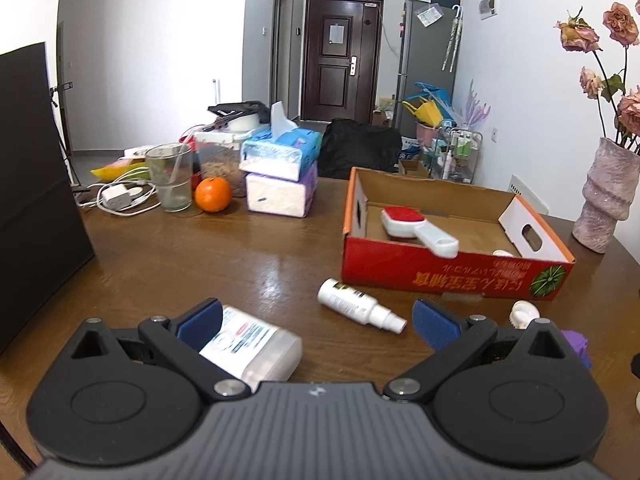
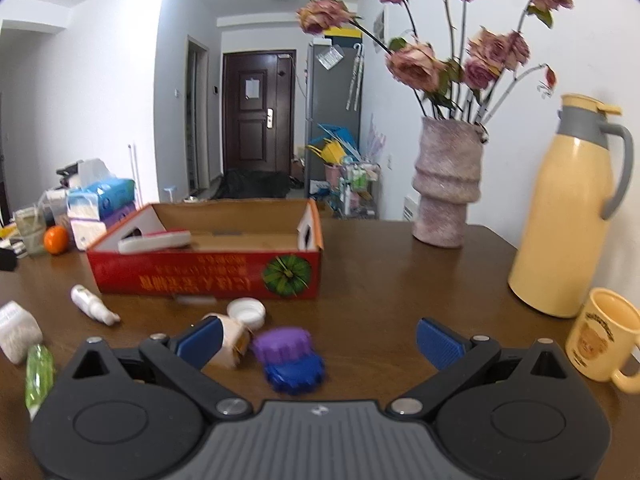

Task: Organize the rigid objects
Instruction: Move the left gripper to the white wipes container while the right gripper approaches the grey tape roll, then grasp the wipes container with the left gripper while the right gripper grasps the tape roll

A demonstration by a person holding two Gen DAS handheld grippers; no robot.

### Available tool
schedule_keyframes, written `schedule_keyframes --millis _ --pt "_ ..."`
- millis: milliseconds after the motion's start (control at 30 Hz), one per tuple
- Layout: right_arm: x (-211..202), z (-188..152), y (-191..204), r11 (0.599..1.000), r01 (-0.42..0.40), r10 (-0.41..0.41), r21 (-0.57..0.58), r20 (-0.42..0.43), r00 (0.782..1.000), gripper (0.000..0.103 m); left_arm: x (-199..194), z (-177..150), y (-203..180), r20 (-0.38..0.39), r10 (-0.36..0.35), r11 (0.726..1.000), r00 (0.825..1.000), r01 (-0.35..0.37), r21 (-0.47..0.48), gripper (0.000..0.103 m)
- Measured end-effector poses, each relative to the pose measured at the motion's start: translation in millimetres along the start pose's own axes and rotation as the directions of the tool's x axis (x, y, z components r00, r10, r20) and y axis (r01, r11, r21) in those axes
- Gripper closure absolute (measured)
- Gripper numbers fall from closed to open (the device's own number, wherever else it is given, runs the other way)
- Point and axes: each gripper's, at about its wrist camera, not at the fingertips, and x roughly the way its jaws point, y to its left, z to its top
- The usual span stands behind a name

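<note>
Brown wood counter (image 1: 200, 256) is strewn with a spray bottle (image 1: 358, 305) and a purple-blue toy (image 2: 290, 358) before a red cardboard box (image 1: 448, 276) where a lint brush (image 1: 416, 230) is kept. Jaws of left gripper (image 1: 316, 322) and right gripper (image 2: 318, 338) are spread wide, empty.

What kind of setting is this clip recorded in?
Most likely a lived-in flat, at a wooden dining table. A front door and fridge stand down the hall, and the table holds tissue packs, a vase of dried roses and a thermos.
</note>
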Motion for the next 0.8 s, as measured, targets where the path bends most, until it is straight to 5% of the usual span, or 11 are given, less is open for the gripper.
schedule_keyframes --millis 800 --pt "15.6 -62.9 -75.0 0.993 0.113 -0.109 0.046 -0.088 0.990 0.000 20.6 -41.7 59.4 -0.036 0.027 1.000 0.999 -0.027 0.011 0.000"
